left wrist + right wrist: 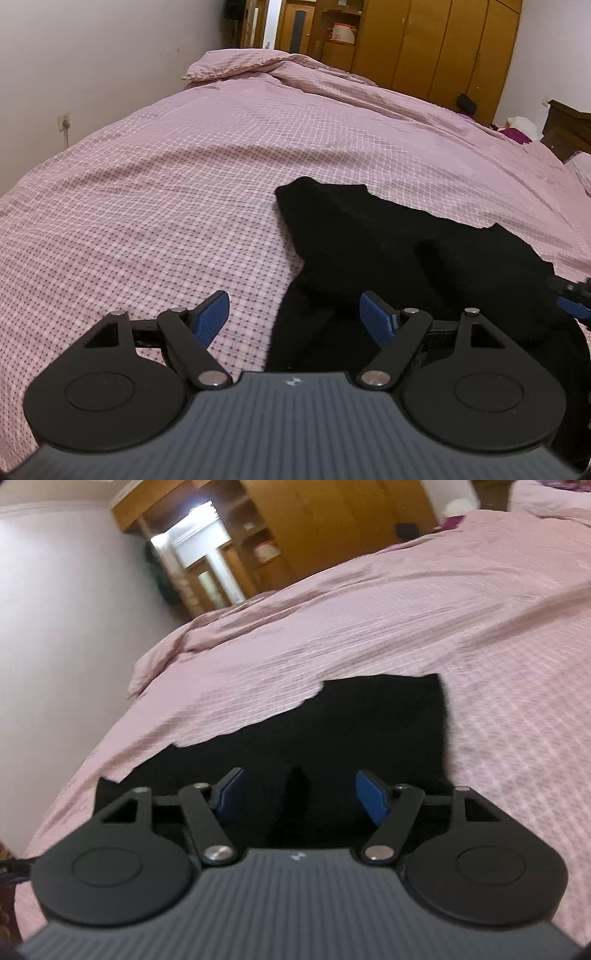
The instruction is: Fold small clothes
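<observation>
While the black garment (406,251) is lying limp on the bed (184,184), we are judging it soft and light. We are holding both the left gripper (293,314) and right gripper (299,794) spread and empty, eyeing its near edge.

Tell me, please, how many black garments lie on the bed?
1. A single black garment lies spread on the pink checked bedcover, ahead of both open grippers. It is too dark to tell whether a second piece lies within its folds.
</observation>
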